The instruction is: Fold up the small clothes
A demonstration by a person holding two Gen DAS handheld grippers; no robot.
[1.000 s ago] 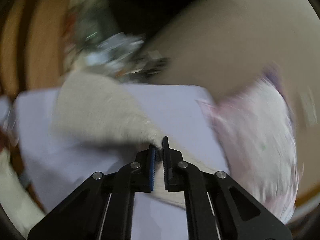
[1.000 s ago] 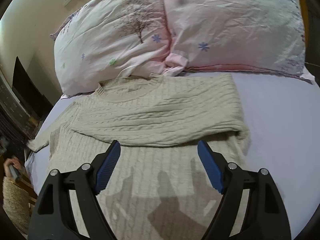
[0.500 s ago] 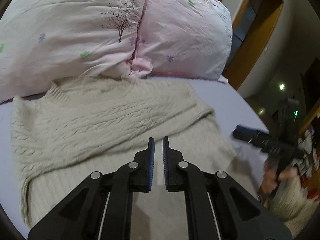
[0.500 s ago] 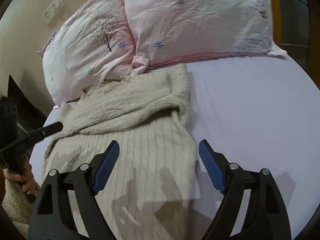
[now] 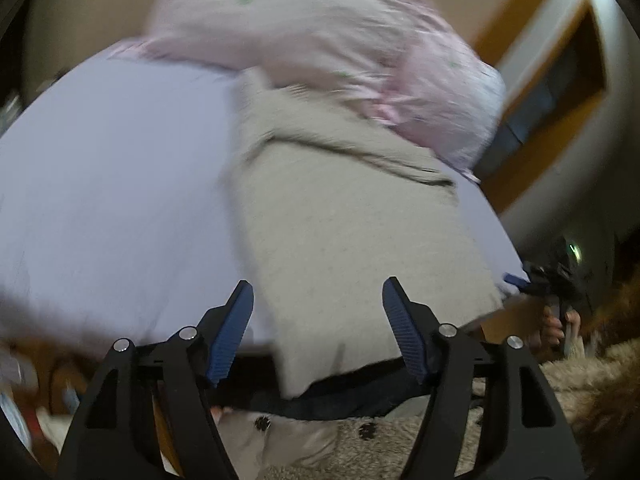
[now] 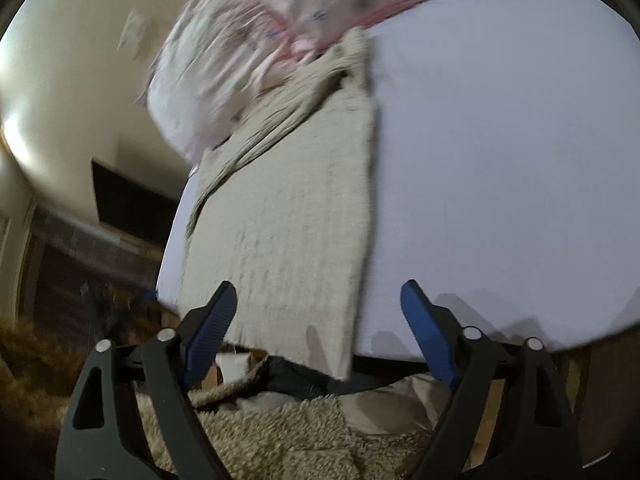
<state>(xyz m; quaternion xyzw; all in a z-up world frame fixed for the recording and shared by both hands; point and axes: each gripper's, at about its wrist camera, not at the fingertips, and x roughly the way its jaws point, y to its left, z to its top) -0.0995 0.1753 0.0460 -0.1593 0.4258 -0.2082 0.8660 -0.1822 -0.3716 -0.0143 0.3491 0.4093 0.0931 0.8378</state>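
A cream cable-knit sweater (image 5: 344, 216) lies flat on the lavender bed sheet (image 5: 108, 184), its sleeves folded across the chest and its hem hanging a little over the near bed edge. It also shows in the right wrist view (image 6: 296, 208). My left gripper (image 5: 318, 330) is open and empty above the hem's left part. My right gripper (image 6: 320, 330) is open and empty above the hem's right corner. The right gripper also shows in the left wrist view (image 5: 536, 280) at the bed's right edge. Both views are motion-blurred.
Two pink floral pillows (image 5: 320, 48) lie at the head of the bed behind the sweater, also in the right wrist view (image 6: 240, 40). The person's fleecy beige clothing (image 6: 280, 432) fills the foreground. A wooden door frame (image 5: 560, 60) stands at right.
My left gripper let go of the sleeve, opened wide and pulled back to the near bed edge. My right gripper stayed open and also drew back toward the hem.
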